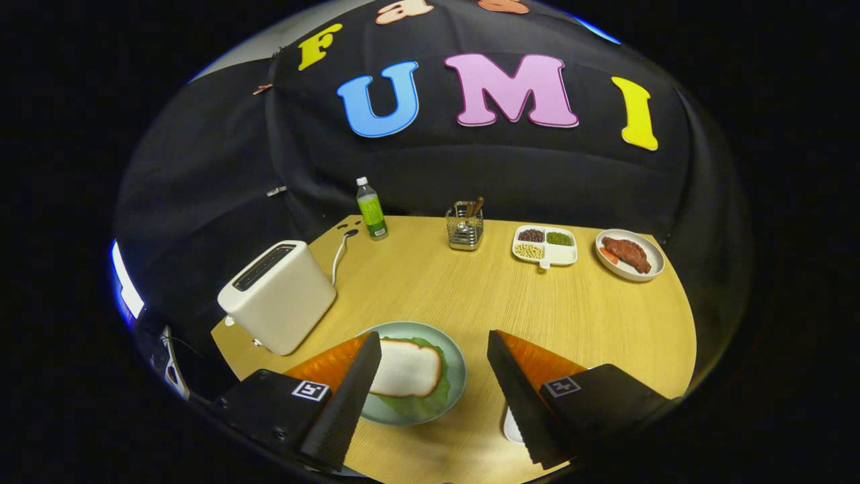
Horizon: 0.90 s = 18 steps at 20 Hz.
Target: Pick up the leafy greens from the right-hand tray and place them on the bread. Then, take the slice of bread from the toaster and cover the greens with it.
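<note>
Wooden table (470, 296) holds a plate (457, 376) where bread (410, 368) covers the greens (430, 402), my gripper (433, 363) spread wide and empty above it.

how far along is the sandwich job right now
Looks done: a bread slice lies on top of the leafy greens on the green plate, and the toaster slots look empty. The claw is open, holding nothing. Nothing obvious is left.
</note>
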Each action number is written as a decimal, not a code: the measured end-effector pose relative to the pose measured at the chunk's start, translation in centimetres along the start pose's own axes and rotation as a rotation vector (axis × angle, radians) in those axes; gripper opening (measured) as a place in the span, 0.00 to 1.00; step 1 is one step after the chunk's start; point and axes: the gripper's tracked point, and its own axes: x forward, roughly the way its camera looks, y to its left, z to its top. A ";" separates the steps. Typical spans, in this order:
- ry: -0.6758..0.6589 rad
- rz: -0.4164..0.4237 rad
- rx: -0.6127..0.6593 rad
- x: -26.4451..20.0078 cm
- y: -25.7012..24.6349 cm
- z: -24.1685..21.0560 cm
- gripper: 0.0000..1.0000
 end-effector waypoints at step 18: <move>-0.377 -0.064 -0.284 -16.9 5.8 10.2 0.98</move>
